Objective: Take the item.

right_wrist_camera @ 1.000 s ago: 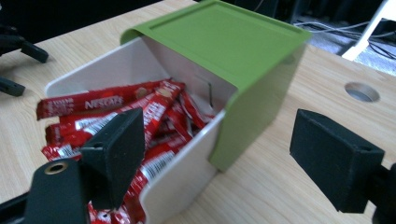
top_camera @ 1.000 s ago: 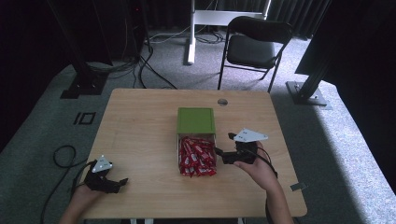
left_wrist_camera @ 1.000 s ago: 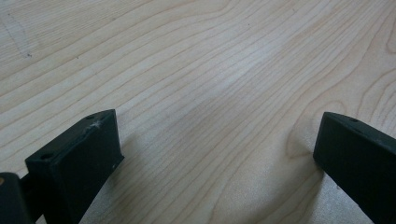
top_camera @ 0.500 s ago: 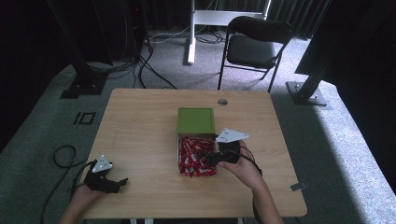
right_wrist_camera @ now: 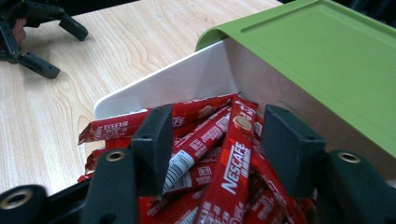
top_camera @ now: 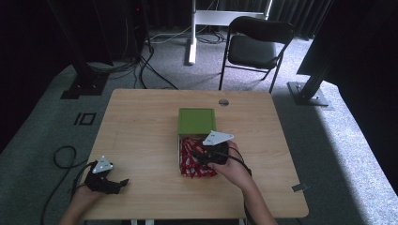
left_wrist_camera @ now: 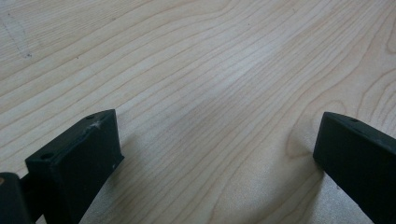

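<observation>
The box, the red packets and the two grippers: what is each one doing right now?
Box: white, open, green lid tipped up at the far side.
Packets: red coffee sticks, heaped in the box, some spilling over its near edge.
Right gripper: over the heap, jaws just been closing, sticks between them, no firm pinch seen.
Left gripper: open, on the bare table, holding nothing.
Chair: upright, unoccupied.

- Left gripper (top_camera: 123,182): black body, grey three-cornered plate on top, black cable looping off the back.
- Right gripper (right_wrist_camera: 215,135): blocky black jaws, a screw hole in each (brass-ringed holes lower on the frame), grey plate, black cable.
- Forearms bare, no sleeves.
</observation>
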A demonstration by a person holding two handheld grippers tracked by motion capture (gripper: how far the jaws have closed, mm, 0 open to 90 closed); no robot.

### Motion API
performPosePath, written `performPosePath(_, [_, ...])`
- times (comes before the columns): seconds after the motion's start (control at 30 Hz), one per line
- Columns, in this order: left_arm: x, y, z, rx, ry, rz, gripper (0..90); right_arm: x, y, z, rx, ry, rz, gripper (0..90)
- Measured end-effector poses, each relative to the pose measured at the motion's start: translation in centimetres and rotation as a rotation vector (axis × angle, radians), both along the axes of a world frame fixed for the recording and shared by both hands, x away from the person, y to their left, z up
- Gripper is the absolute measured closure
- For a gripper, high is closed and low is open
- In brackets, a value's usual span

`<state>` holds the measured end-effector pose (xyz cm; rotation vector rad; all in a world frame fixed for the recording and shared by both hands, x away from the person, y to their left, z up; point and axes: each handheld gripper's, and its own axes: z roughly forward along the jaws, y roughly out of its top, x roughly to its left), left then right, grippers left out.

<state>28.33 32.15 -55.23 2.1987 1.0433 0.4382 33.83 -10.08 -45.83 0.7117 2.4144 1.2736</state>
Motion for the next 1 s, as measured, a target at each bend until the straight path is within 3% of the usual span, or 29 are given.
performPosePath(0.27, [0.0, 0.0, 0.0, 0.000, 0.000, 0.000, 1.6, 0.6, 1.1, -0.7, -0.064, 0.043, -0.012, 55.8])
performPosePath(0.4, [0.0, 0.0, 0.0, -0.002, 0.000, 0.001, 1.6, 1.1, 1.6, -1.1, -0.104, 0.067, -0.076, 62.2])
performPosePath(0.57, [0.0, 0.0, 0.0, -0.002, 0.000, 0.001, 1.6, 1.4, 2.0, -1.4, -0.141, 0.082, -0.122, 63.9])
performPosePath(0.73, [0.0, 0.0, 0.0, -0.002, 0.000, 0.001, 1.6, 1.4, 2.6, -1.9, -0.148, 0.093, -0.144, 65.7])
performPosePath(0.8, [0.0, 0.0, 0.0, -0.002, 0.000, 0.001, 1.6, 1.4, 2.9, -2.1, -0.159, 0.122, -0.156, 69.9])
performPosePath(1.0, [0.0, 0.0, 0.0, -0.002, 0.001, 0.001, 1.6, 1.4, 2.7, -2.0, -0.144, 0.125, -0.179, 78.9])
